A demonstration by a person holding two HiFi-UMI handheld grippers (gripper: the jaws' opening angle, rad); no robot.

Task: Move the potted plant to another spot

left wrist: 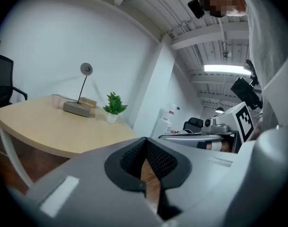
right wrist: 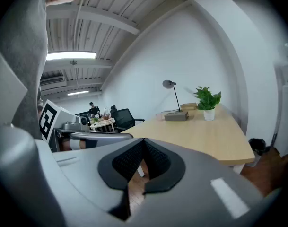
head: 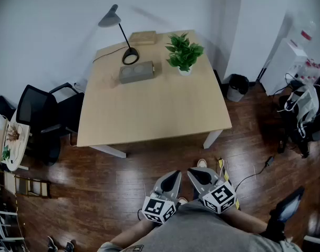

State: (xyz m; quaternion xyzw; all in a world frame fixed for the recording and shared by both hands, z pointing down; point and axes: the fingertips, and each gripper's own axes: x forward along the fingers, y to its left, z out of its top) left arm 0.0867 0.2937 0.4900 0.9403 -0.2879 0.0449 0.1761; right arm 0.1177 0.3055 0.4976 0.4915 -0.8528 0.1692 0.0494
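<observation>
A small green potted plant (head: 184, 53) in a white pot stands at the far right corner of a light wooden table (head: 154, 109). It also shows in the left gripper view as the potted plant (left wrist: 114, 107) and in the right gripper view as the potted plant (right wrist: 207, 101). Both grippers are held close to the person's body, well short of the table's near edge. The left gripper (head: 173, 178) and the right gripper (head: 197, 175) are both shut with nothing between their jaws.
On the table behind the plant are a black desk lamp (head: 120, 34), a grey box (head: 136, 71) and a wooden box (head: 143, 37). A black office chair (head: 41, 117) stands left of the table. A waste bin (head: 236, 87) and cables lie to the right.
</observation>
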